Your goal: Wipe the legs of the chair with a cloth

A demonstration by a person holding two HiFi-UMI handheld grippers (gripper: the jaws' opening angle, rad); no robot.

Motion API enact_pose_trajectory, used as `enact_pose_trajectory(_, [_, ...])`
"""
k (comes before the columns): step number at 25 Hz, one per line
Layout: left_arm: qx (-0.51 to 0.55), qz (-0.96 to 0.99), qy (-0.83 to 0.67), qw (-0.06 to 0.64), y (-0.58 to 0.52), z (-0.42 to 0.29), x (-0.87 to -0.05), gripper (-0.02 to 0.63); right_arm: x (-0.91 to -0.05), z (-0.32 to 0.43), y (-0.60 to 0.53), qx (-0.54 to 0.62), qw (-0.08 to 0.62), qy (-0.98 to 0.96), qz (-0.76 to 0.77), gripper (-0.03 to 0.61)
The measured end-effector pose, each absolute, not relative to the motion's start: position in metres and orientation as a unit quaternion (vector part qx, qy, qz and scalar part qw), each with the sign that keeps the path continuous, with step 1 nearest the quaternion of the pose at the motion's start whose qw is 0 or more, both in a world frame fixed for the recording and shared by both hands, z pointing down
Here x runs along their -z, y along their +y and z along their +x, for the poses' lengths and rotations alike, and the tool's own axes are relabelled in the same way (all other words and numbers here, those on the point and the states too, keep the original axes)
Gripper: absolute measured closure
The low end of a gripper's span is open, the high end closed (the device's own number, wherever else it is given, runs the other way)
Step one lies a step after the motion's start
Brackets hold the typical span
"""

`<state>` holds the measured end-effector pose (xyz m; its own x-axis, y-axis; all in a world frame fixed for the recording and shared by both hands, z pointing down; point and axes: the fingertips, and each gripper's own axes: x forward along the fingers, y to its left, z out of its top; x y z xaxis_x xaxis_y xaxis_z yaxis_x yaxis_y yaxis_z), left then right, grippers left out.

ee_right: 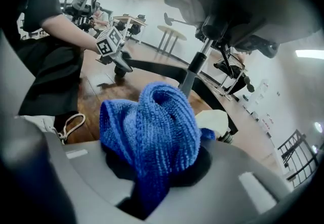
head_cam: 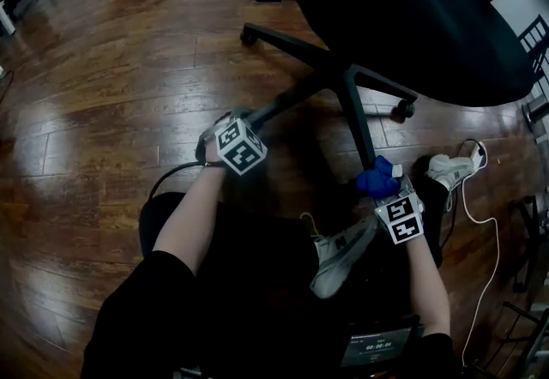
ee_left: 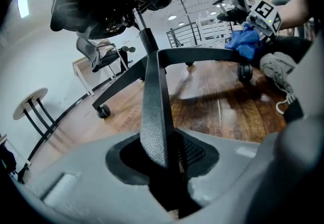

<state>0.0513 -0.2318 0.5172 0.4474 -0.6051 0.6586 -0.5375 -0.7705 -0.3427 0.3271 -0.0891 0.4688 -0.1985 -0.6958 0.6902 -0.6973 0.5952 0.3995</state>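
From where I stand, the left hand-held gripper [head_cam: 246,120] is clenched on one slim black leg [head_cam: 287,96] of the black office chair [head_cam: 412,17] at the centre of the head view, steadying the base. The right hand-held gripper [head_cam: 382,187], lower right, grasps a bunched blue knitted cloth [head_cam: 375,177] that seems to rest against the neighbouring leg [head_cam: 358,129] near its outer end. Wiping looks under way. Next, I'd judge, the cloth must slide along that leg toward the hub, pressed firmly on it

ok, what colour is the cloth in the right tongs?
The cloth is solid blue with a ribbed weave. It shows best in the right gripper view.
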Motion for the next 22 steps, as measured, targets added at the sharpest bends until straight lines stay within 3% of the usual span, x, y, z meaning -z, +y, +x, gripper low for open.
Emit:
enact_pose_trajectory(5, [0.415,-0.843,0.34,0.027,-0.233,0.052,-0.516,0.471,-0.466,0.324,-0.098,0.01,0.462,-0.75,0.474,0.489])
enact_pose_trajectory(17, [0.4,-0.86,0.315,0.015,-0.229,0.062,-0.509,0.479,-0.417,0.266,-0.268,0.06,0.415,-0.75,0.511,0.488])
enact_pose_trajectory(22, [0.404,-0.86,0.31,0.019,-0.23,0.06,-0.512,0.483,-0.407,0.256,-0.29,0.045,0.39,-0.763,0.513,0.488])
